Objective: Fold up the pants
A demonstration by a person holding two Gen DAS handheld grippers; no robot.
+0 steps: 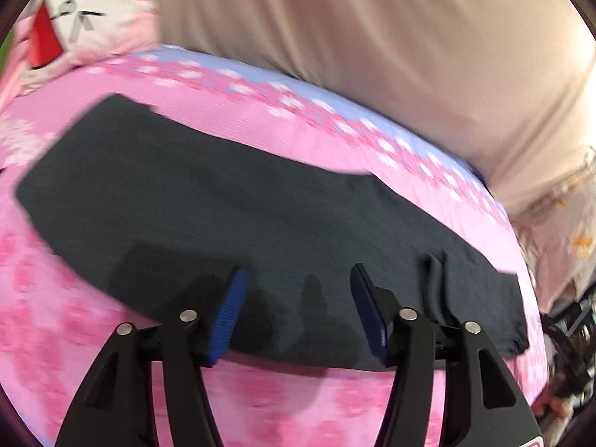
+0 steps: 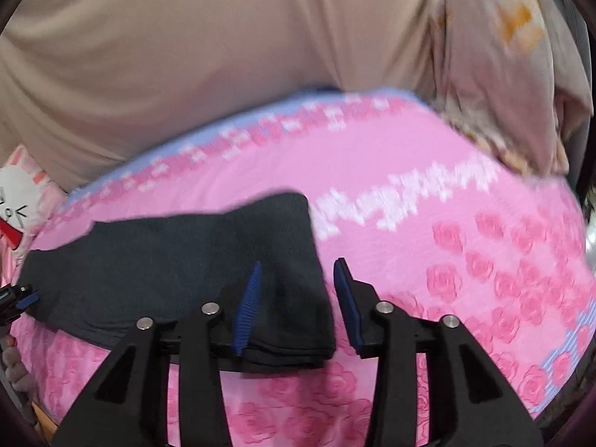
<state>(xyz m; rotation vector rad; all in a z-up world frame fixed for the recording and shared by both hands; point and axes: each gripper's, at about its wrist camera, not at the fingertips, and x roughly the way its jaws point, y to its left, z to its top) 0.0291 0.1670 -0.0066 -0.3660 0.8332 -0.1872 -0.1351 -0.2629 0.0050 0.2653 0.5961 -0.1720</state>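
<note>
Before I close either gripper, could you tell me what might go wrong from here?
The right gripper has its jaws open astride the corner of the dark pants, so it may pinch only the top layer there. The left gripper hangs over the near edge and could catch the pink sheet underneath as well.

Bright, motion-blurred, fisheye-warped edges.

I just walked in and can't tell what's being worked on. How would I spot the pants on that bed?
Look at the pink rose-print bedsheet in front of the big beige pillow. Lying flat across it is a long dark charcoal strip: the pants, legs laid together. It is the only dark, plain thing on that pink floral bed.
</note>
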